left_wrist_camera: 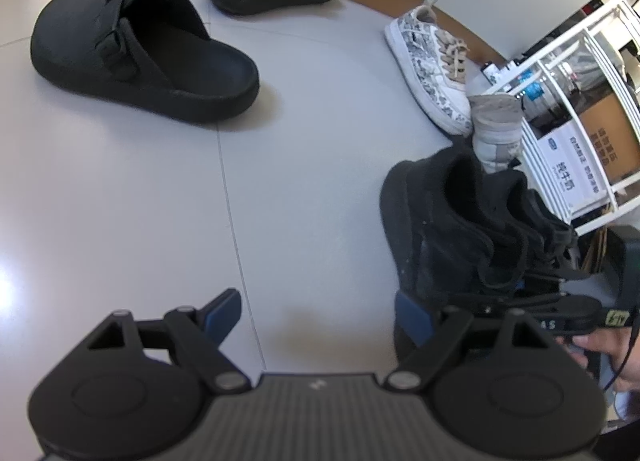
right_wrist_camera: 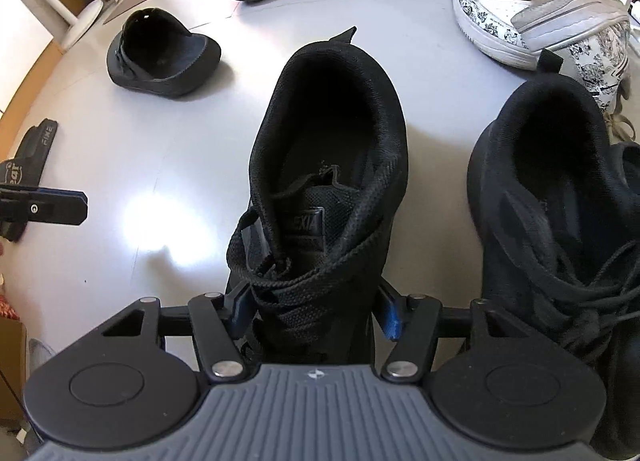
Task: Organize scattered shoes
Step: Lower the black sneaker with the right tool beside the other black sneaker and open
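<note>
Here the pale tiled floor [left_wrist_camera: 120, 201] carries scattered shoes; beside a white shelf [left_wrist_camera: 580, 73], the right tool [right_wrist_camera: 316, 313] clamps a black sneaker [right_wrist_camera: 328, 141], while the left tool [left_wrist_camera: 316, 317] gapes empty.

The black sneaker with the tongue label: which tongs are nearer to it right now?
Right. The right tongs straddle that sneaker at its laces, pads at both sides. The left tongs hang open over bare floor, off to its side.

An indoor room, seemingly a home or office entry: pale tiled floor [left_wrist_camera: 120, 201], white shelving rack [left_wrist_camera: 576, 73] at two o'clock holding a printed cardboard box [left_wrist_camera: 600, 145], shoes scattered about.
</note>
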A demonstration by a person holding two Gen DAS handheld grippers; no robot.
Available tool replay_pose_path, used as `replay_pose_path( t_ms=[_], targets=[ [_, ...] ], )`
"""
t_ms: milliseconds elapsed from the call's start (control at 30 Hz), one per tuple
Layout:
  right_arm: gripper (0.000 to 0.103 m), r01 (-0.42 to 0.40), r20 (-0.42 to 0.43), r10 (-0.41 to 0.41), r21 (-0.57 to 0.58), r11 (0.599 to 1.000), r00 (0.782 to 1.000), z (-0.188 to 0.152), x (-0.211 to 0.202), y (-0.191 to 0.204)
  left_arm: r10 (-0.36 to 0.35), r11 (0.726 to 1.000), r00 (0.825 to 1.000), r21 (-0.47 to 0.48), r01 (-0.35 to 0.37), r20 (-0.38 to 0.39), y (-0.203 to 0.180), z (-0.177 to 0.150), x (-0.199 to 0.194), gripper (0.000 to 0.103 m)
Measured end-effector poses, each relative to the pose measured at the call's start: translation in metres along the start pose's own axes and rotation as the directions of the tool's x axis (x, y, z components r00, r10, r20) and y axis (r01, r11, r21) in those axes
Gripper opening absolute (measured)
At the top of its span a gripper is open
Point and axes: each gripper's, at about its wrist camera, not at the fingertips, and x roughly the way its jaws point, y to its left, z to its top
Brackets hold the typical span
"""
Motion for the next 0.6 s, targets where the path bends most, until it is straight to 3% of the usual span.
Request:
replay_pose_path(
  t_ms=[467,600],
  targets=[
    [0.063,0.081,0.004,-0.081,-0.034,0.996,0.997,-0.005,-0.013,-0.02,0.007,1.0,1.0,-0.013,-0.007,0.016,0.005,-0.001,-0.003,0.086],
    [0.063,0.072,-0.011,-0.072,-0.038,0.997,0.997,-0.003,-0.014,-0.027,0.01,1.0,1.0,-0.021,-0.009,0.021,0.007,-0.002,-0.003,0.086]
  ],
)
